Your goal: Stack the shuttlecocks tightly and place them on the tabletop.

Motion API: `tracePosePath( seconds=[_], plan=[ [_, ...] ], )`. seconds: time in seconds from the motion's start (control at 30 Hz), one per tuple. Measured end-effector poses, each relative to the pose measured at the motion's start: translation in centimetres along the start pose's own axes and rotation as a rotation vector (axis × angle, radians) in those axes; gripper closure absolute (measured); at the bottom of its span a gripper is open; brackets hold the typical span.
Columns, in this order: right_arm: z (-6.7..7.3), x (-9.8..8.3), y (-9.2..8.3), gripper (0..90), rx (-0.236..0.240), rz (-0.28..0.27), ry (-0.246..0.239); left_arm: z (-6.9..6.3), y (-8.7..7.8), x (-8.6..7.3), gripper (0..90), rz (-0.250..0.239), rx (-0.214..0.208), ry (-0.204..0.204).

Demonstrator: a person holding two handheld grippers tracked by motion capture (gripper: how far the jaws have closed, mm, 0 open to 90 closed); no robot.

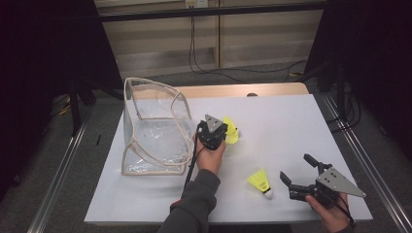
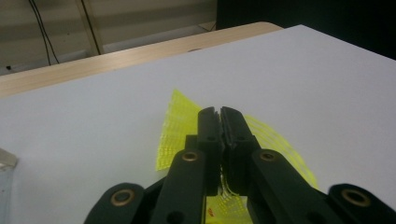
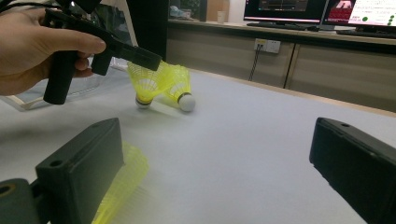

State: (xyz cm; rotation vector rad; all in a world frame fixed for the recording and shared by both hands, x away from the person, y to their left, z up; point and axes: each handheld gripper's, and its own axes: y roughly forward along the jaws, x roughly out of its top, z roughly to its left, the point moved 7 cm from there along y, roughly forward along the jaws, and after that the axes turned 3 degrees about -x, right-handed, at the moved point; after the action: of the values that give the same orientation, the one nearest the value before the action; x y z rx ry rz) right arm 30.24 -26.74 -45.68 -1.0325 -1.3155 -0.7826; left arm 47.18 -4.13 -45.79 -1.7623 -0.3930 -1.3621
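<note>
Right tool [image 1: 293,171] gapes near table edge [image 1: 233,223]; left tool [image 2: 219,113] clamps yellow shuttlecock [image 2: 177,126].

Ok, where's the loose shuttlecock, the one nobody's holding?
High view: the loose shuttlecock lies near the table's front edge, right of centre, just left of the open right tongs.

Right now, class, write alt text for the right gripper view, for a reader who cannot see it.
Across a white table, a hand holds the left gripper shut on the skirt of a yellow shuttlecock, with a second shuttlecock lying against it. In the foreground the right gripper has its black fingers wide open, beside a third shuttlecock.
</note>
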Motion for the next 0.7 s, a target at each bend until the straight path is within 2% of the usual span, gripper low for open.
tracePosePath(
  seconds=[0.07,0.13,0.47,0.7],
  plan=[
    [0.0,0.0,0.0,2.2,0.0,-0.001,-0.001,0.2,-0.1,0.0,88.9,0.0,0.013,0.009],
    [0.0,0.0,0.0,2.2,-0.001,0.0,-0.002,0.4,-0.2,0.1,88.9,-0.002,0.023,-0.001],
    [0.1,0.0,0.0,2.2,0.002,0.001,-0.002,1.4,-1.0,0.3,89.2,0.008,0.083,0.002],
    [0.0,0.0,-0.1,2.1,0.0,-0.002,-0.003,2.1,-1.3,0.2,89.2,0.024,0.147,0.002]
  ],
)
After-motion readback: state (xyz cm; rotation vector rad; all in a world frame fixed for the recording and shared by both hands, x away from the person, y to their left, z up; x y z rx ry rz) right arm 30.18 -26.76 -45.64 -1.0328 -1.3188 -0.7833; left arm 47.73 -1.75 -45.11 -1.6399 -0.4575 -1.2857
